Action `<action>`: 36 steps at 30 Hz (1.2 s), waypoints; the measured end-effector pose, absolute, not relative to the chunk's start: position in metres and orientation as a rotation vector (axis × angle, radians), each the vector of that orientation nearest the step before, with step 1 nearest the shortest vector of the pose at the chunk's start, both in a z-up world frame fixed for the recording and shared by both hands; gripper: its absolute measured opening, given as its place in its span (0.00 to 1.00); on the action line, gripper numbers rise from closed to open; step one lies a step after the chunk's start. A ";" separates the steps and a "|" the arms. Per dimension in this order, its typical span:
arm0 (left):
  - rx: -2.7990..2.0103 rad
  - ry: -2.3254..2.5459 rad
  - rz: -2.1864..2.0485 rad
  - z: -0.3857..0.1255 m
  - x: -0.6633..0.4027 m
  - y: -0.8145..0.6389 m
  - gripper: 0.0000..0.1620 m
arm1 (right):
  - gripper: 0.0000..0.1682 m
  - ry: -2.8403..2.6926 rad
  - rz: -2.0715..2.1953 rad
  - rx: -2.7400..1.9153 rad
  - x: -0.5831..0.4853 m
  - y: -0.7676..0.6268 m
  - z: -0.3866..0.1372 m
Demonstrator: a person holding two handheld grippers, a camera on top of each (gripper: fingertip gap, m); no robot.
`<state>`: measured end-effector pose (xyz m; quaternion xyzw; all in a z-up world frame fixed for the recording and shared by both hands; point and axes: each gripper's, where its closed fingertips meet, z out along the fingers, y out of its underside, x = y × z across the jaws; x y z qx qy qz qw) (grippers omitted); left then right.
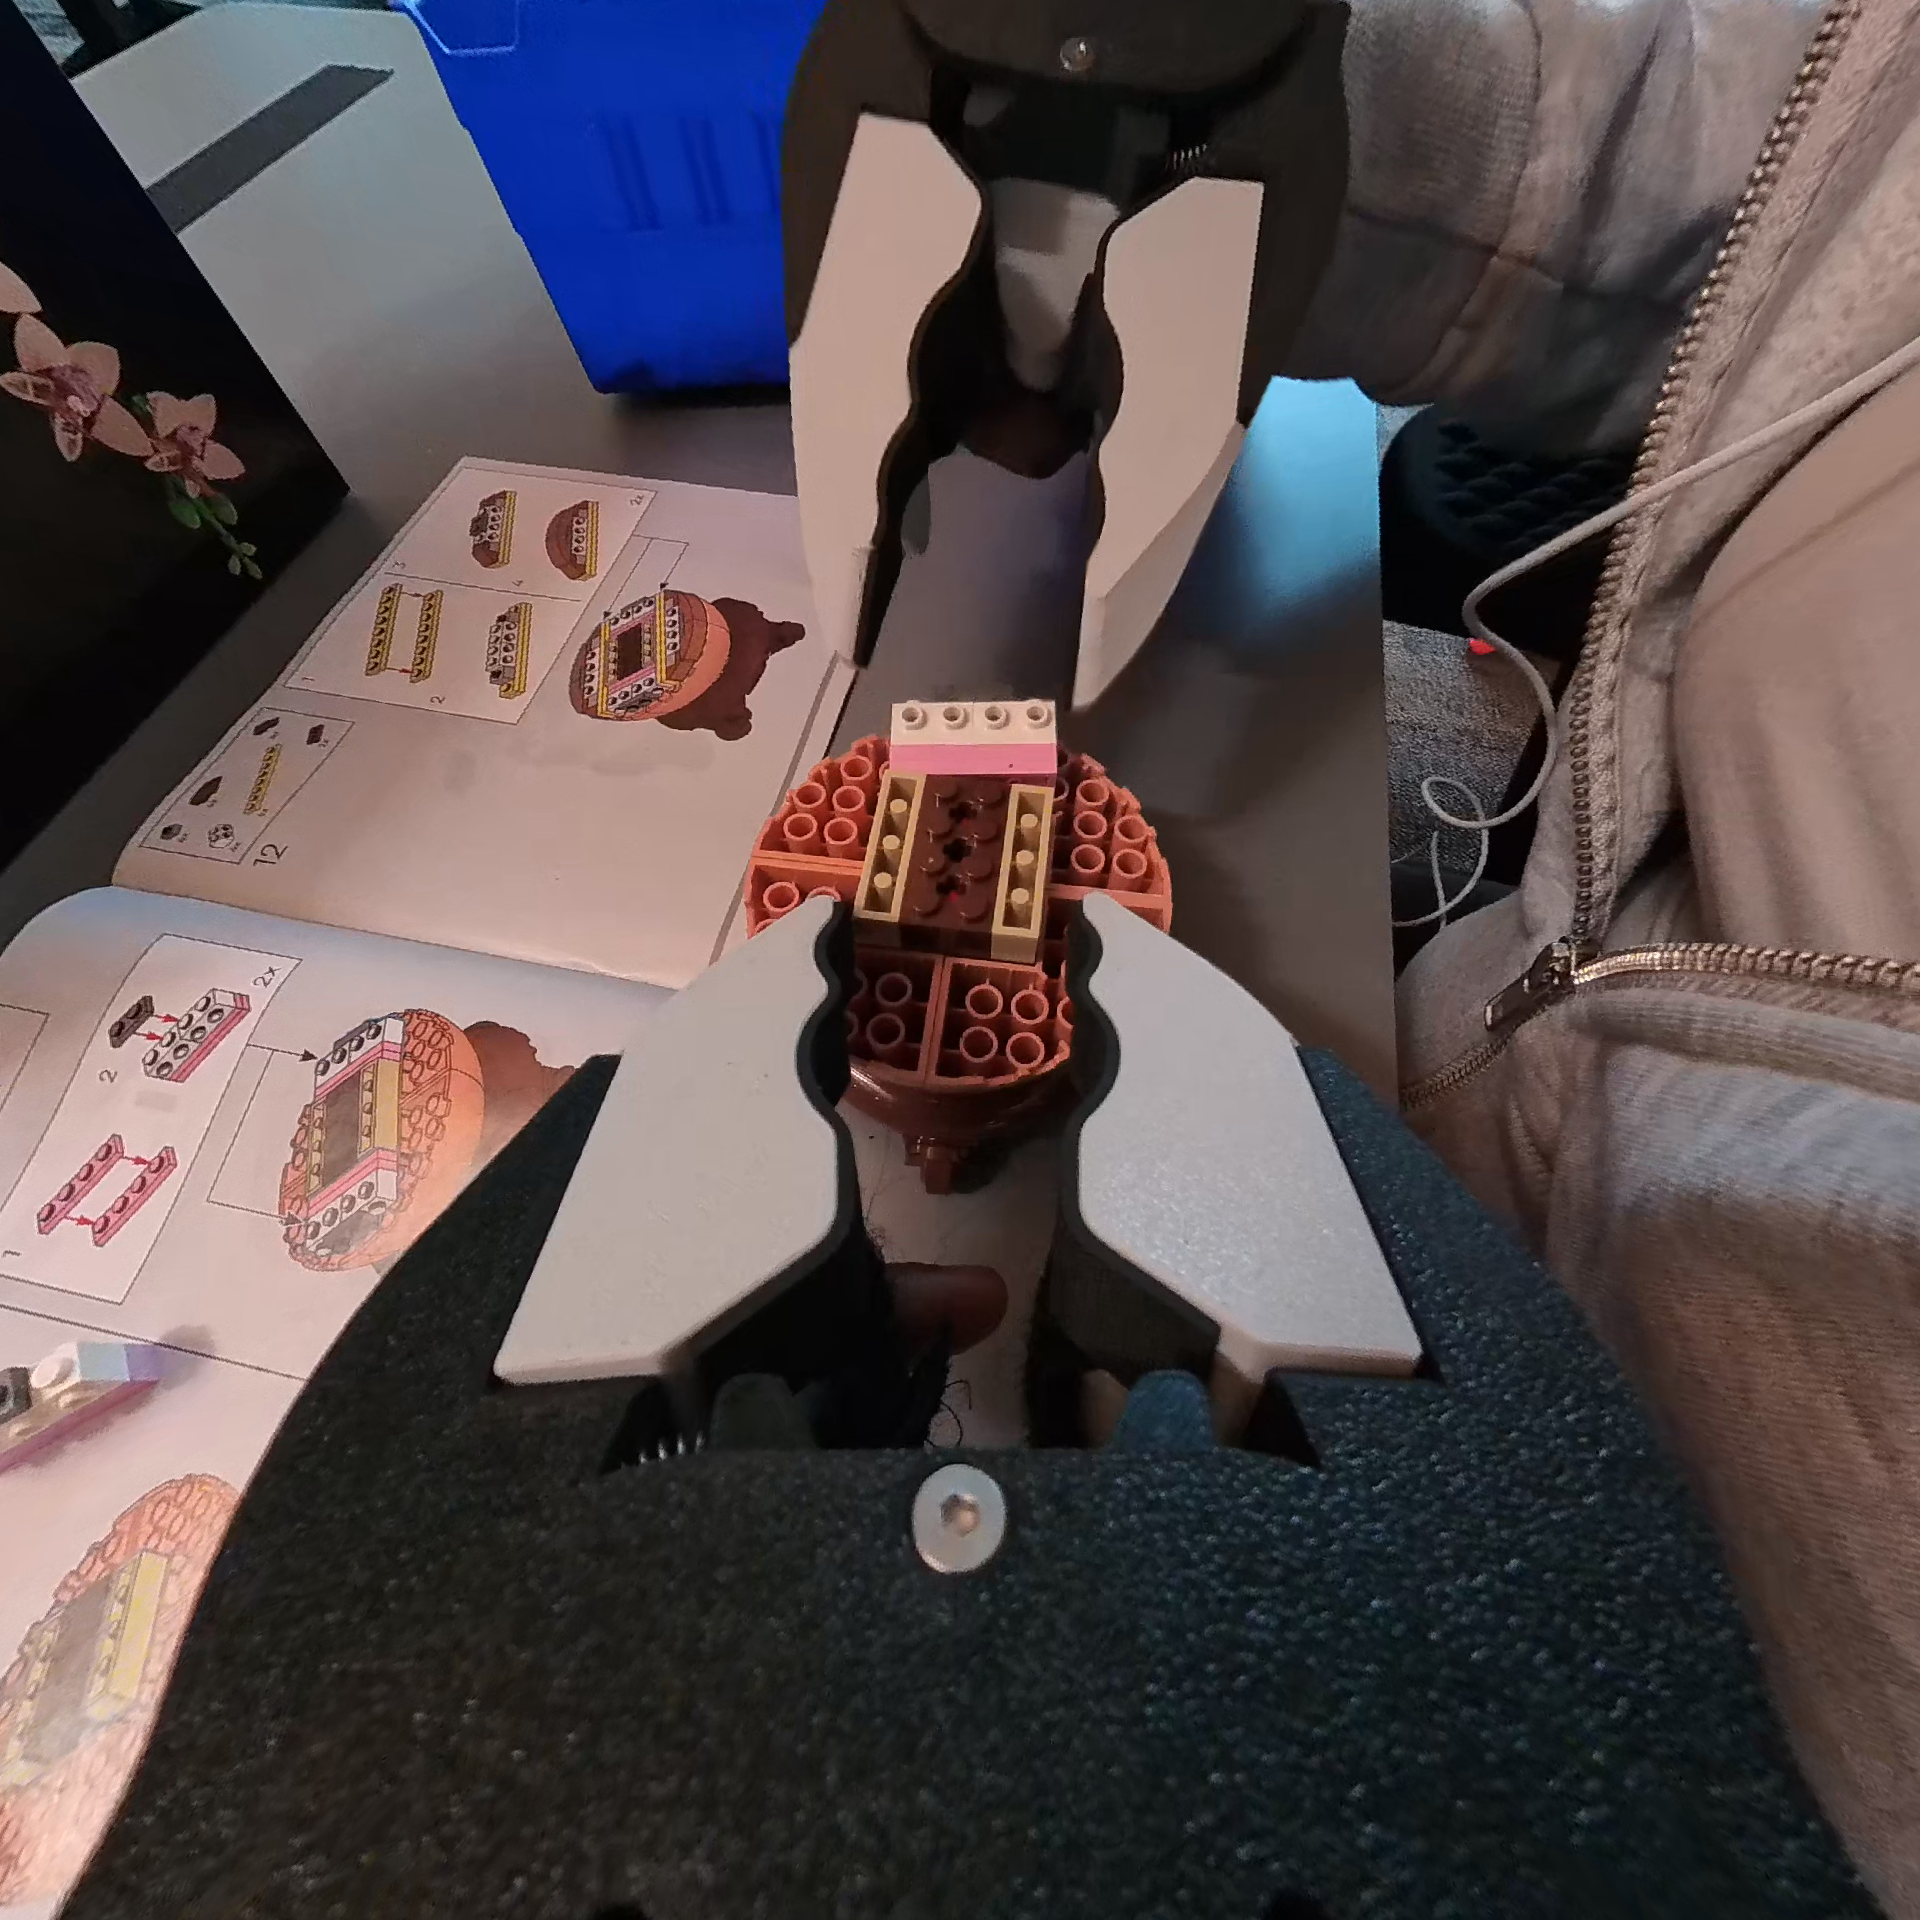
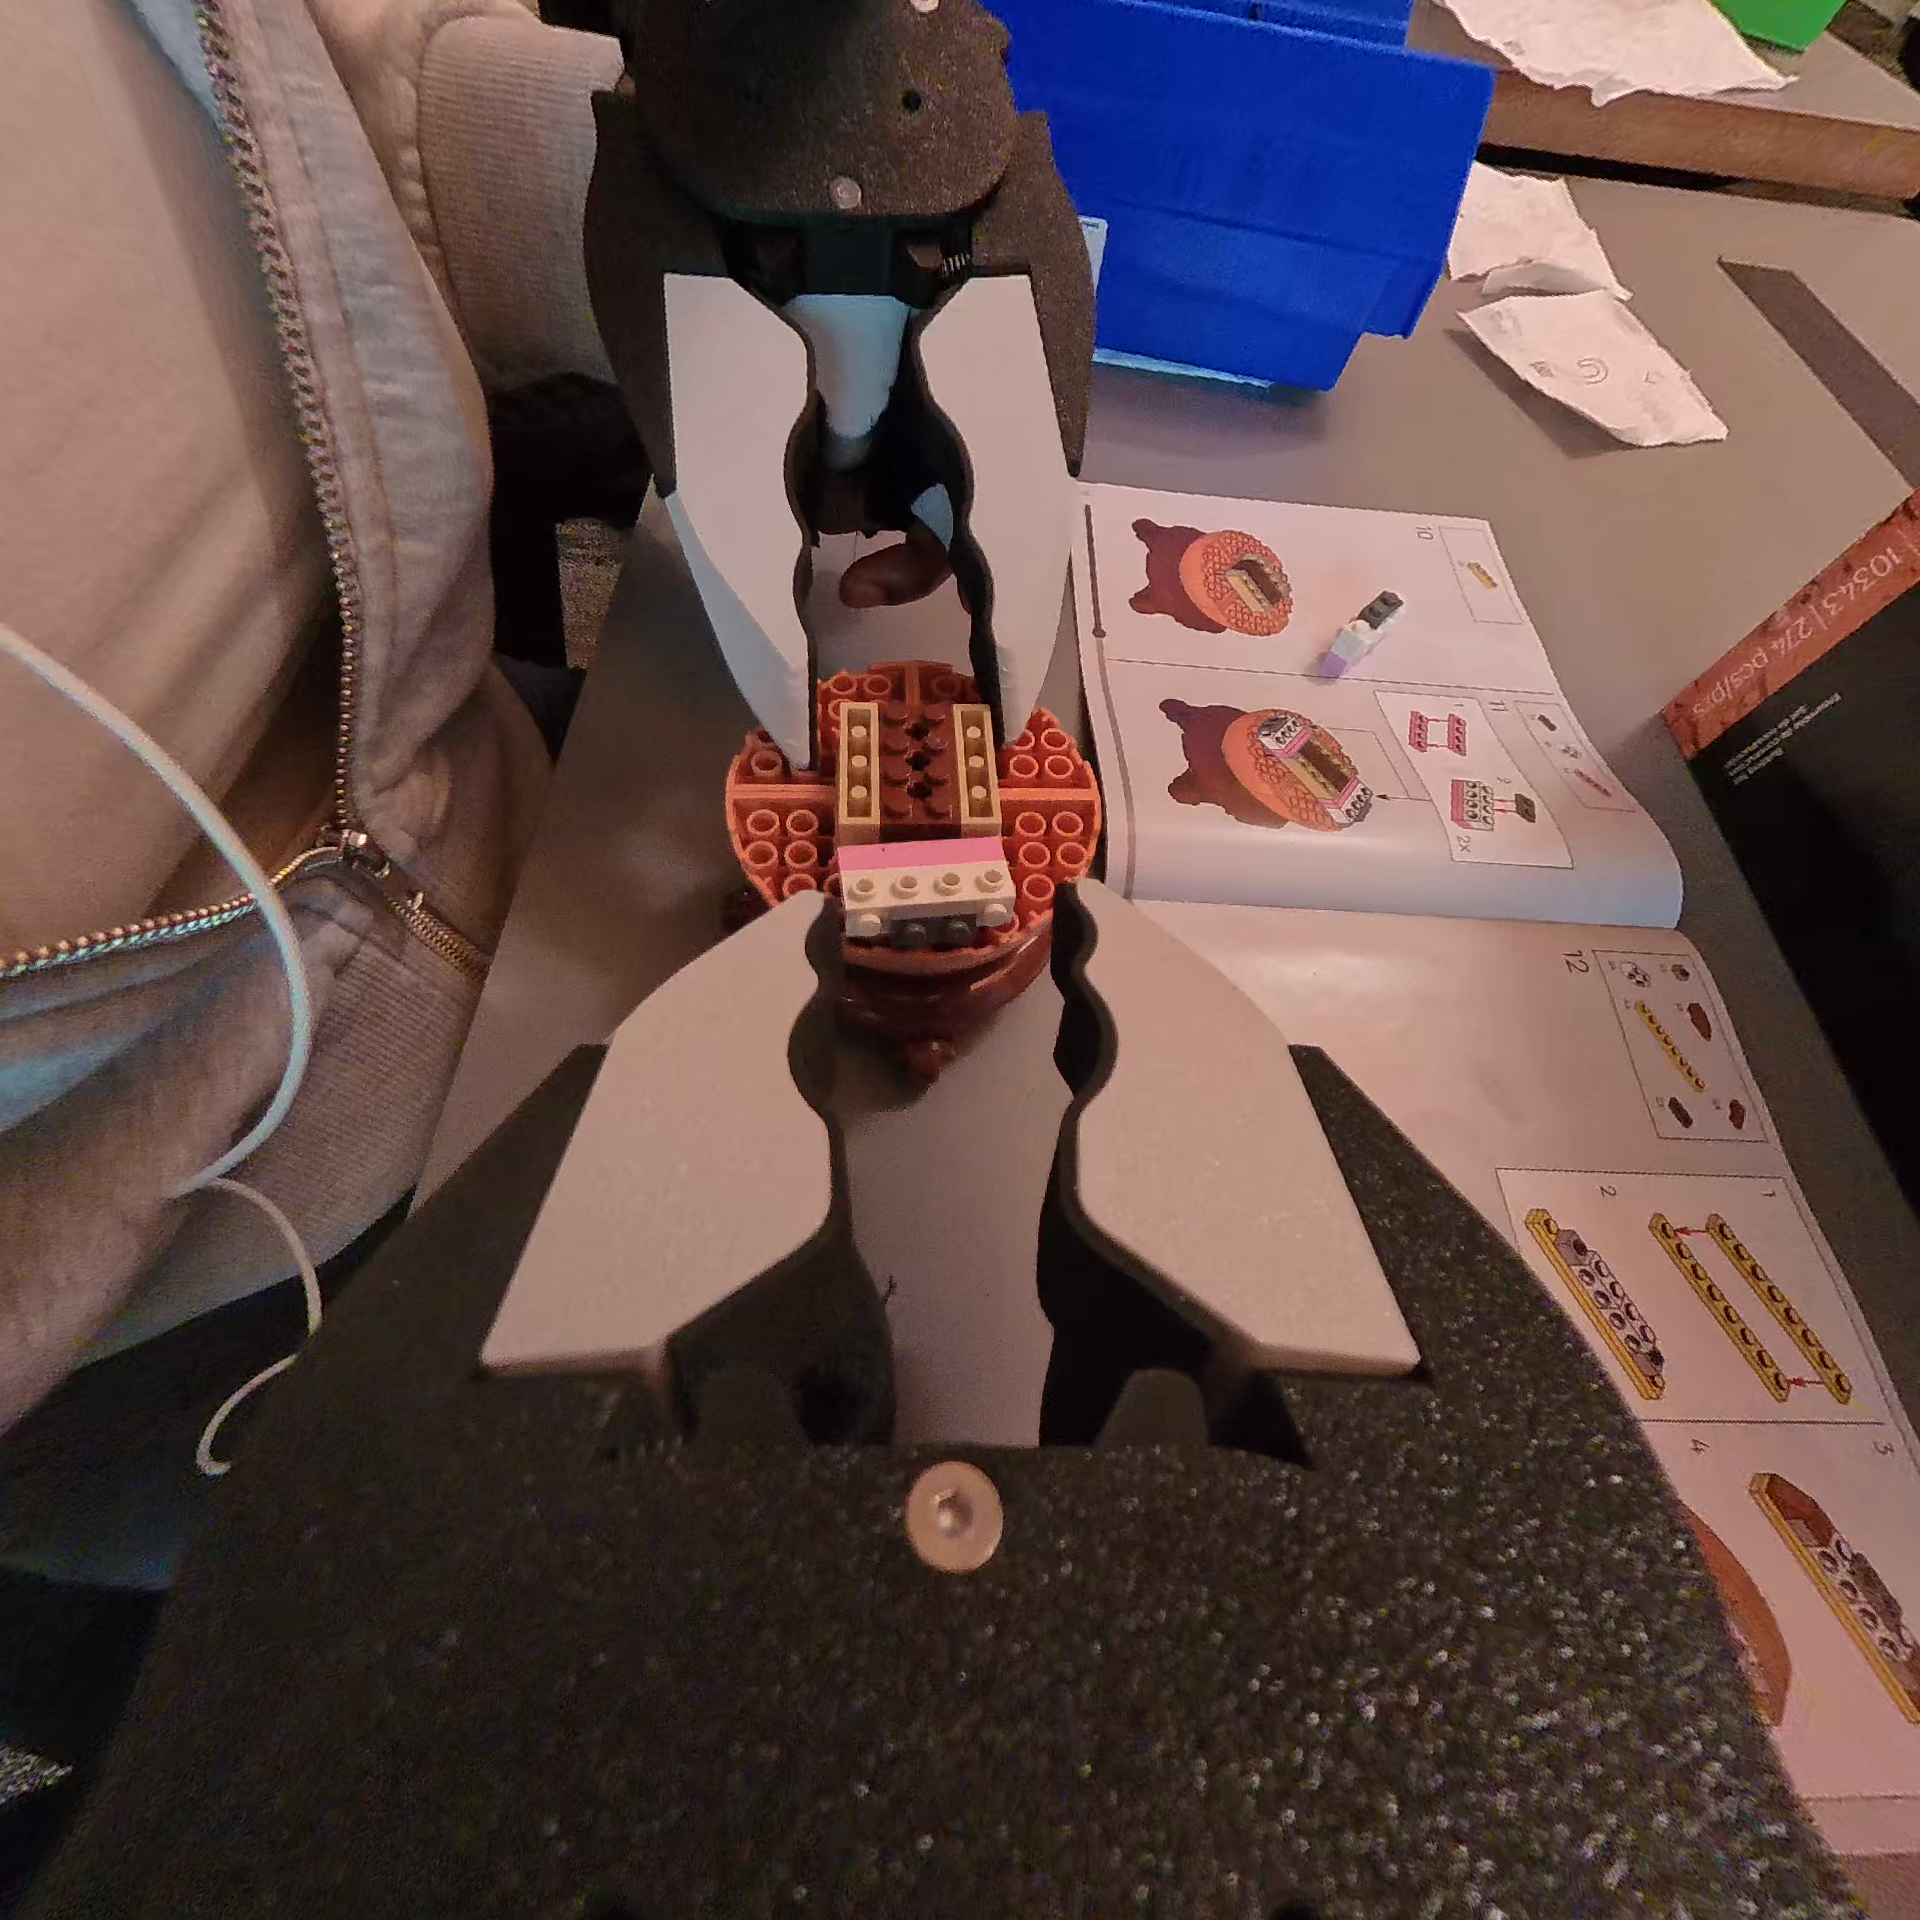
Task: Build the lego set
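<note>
A round salmon lego model (image 1: 805, 831) on a dark brown base stands on the grey table. Its centre holds a brown block flanked by two tan bricks. A white and pink block (image 1: 971, 740) sits at the centre block's far end; in the right wrist view it (image 2: 920, 873) is at the near end. My left gripper (image 1: 958, 925) is shut on the model's centre block from the near side. My right gripper (image 2: 945, 899) is open, its fingers on either side of the white and pink block with a gap. It faces the left gripper (image 2: 899, 732) across the model (image 2: 1049, 821).
An open instruction booklet (image 1: 499, 790) lies on the table beside the model. A small lilac, white and dark grey sub-assembly (image 2: 1361, 629) lies on it. A blue bin (image 2: 1247, 187), a black box (image 1: 104, 416) and torn paper bags (image 2: 1590, 374) lie around. A person's grey hoodie (image 1: 1662, 727) borders the table. The left gripper's tips are roughly 5 cm from the right gripper's.
</note>
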<state>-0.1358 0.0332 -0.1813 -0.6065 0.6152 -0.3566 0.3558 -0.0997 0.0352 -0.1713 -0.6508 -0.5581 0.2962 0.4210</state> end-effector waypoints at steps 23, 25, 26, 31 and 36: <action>-1.562 1.579 -0.928 -0.181 -0.136 0.033 0.23 | 0.22 -1.501 0.872 -1.667 -0.102 0.039 -0.165; -1.560 1.577 -0.932 -0.181 -0.136 0.033 0.23 | 0.22 -1.511 0.862 -1.663 -0.104 0.038 -0.166; -1.559 1.576 -0.934 -0.181 -0.136 0.033 0.23 | 0.22 -1.513 0.856 -1.660 -0.104 0.037 -0.167; -1.556 1.573 -0.942 -0.181 -0.136 0.033 0.23 | 0.22 -1.507 0.846 -1.669 -0.105 0.035 -0.170; -1.560 1.561 -0.952 -0.181 -0.135 0.034 0.23 | 0.20 -1.481 0.847 -1.664 -0.107 0.036 -0.171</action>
